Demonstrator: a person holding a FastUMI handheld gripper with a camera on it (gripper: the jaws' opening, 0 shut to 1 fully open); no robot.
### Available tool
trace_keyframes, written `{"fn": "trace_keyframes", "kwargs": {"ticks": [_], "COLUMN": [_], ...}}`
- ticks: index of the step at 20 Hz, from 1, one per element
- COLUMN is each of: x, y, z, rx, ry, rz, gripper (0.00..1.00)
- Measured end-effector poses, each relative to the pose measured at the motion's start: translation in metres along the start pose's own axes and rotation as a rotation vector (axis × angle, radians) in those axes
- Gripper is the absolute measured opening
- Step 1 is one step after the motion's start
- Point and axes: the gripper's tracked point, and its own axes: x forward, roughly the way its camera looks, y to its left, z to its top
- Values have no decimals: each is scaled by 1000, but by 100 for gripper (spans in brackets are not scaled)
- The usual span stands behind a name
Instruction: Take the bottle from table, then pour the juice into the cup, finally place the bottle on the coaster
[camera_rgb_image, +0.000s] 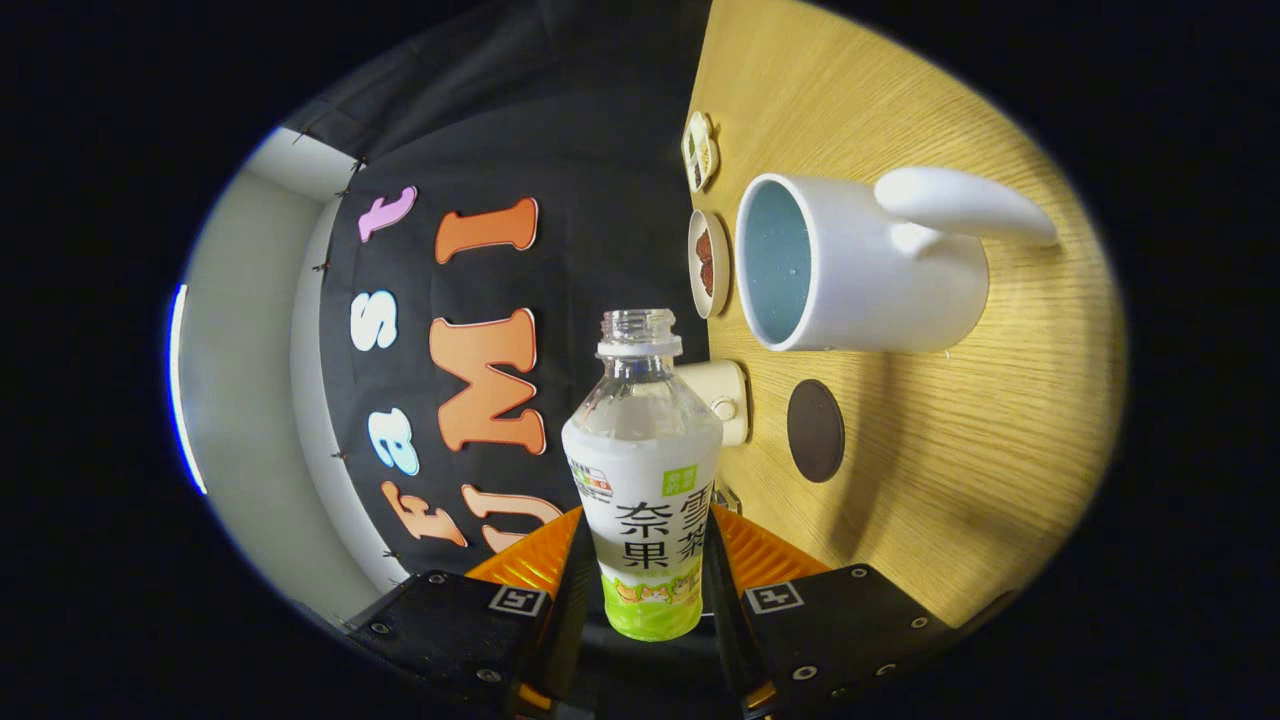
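claw (645, 560) clamped on uncapped bottle (645, 470), cup (860, 265), coaster (815, 430) and small dishes (708, 262) beyond.

My claw (645, 575) is rolled over on its side, both fingers (530, 565) closed against the lower body of the bottle (645, 480), which I hold clamped between them.

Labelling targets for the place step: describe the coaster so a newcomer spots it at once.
Start at the wooden table and find the big white cup. The coaster lies flat beside it, beyond the bottle clamped in the gripper. It is a plain dark disc; the small dishes nearby are pale-rimmed.
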Motion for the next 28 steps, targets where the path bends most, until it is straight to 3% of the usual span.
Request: {"fn": "trace_keyframes", "kwargs": {"ticks": [12,28], "x": [-1,0], "y": [13,28], "z": [6,5], "rx": [123,161], "ry": [-23,-22], "rz": [32,53], "gripper": [58,58]}}
